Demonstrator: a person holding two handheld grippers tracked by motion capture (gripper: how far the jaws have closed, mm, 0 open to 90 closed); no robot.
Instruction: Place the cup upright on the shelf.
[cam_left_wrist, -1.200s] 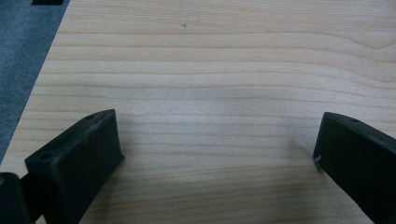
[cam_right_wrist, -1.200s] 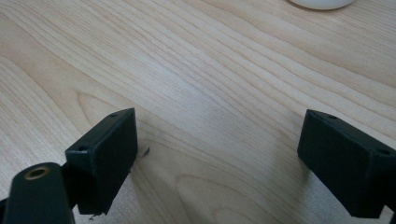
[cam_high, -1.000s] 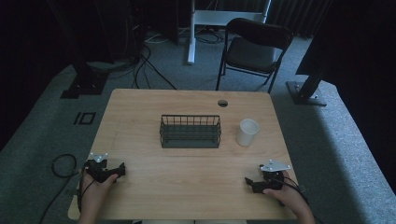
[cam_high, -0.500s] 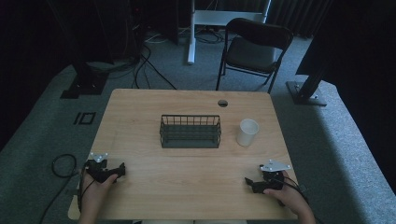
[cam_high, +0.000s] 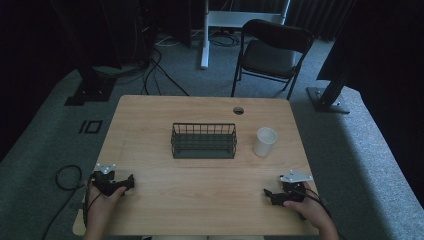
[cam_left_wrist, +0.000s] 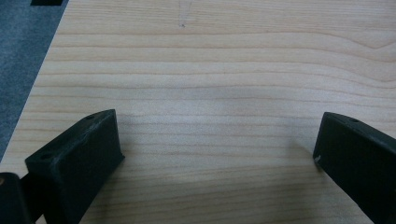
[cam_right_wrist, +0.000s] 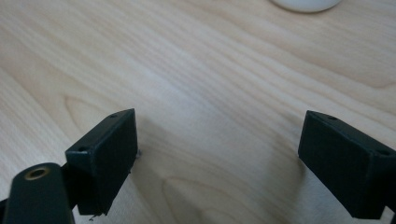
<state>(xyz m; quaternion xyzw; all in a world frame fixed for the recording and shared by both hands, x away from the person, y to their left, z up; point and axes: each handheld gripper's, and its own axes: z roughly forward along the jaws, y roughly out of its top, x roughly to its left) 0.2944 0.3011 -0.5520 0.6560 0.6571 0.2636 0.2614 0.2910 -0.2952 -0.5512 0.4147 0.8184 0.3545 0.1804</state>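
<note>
While no lettering is legible anywhere, the left claw (cam_high: 131, 178) rests spread and empty on the pale wood-grain table (cam_high: 150, 120); a rectangular dark wire basket (cam_high: 204, 141) stands mid-table, a smooth white cup (cam_high: 264, 142) just beside it, and the right claw (cam_high: 266, 192) lies likewise spread and empty.

White cup (cam_right_wrist: 306, 4): cut off by the right gripper view's top edge, only its base visible. Wire basket (cam_high: 204, 141): contents too small to tell. Forearms cut off at bottom edge.
</note>
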